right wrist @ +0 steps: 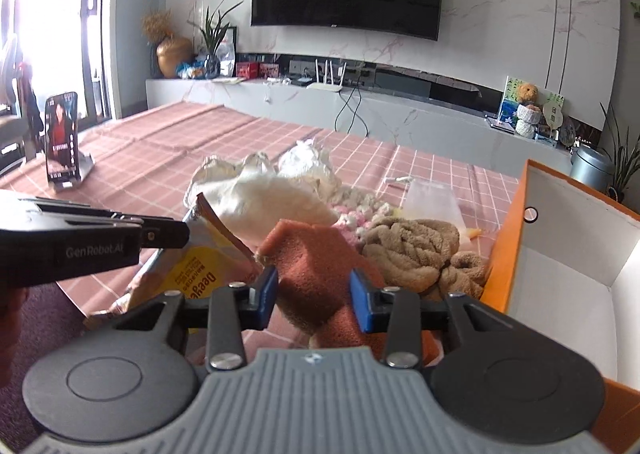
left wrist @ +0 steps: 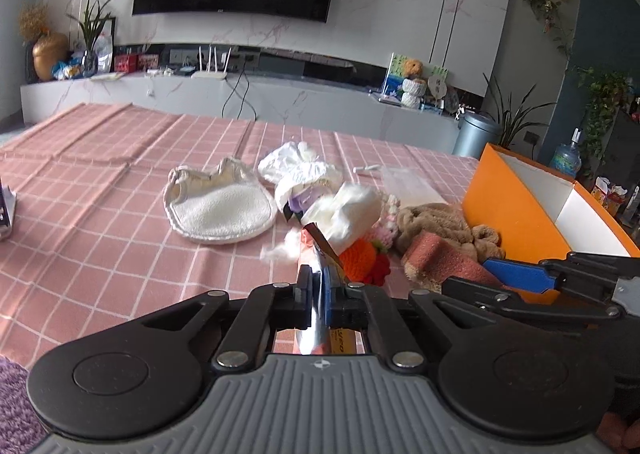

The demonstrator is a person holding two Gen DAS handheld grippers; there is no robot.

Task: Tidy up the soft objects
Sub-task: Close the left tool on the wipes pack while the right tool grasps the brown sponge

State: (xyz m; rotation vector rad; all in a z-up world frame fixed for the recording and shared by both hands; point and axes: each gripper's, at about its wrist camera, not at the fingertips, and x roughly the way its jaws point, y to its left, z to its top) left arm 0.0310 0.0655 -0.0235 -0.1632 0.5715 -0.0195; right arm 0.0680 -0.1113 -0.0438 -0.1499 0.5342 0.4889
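Left gripper [left wrist: 318, 286]: jaws clamped on flat snack packet [left wrist: 320, 254], thin edge pinched for lift off pile. Right gripper [right wrist: 314, 294]: jaws pressed on pink sponge [right wrist: 316, 266], squeezed for carry. Orange box [right wrist: 516, 254] at 3 o'clock, open, likely destination. Brown towel [right wrist: 416, 250], white bib [left wrist: 222, 209], at 12 o'clock on checked tablecloth [left wrist: 100, 181].

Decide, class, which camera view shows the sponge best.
The right wrist view: the sponge fills the middle, pinched in the right gripper. The left wrist view shows only part of it, low and behind that gripper's finger.
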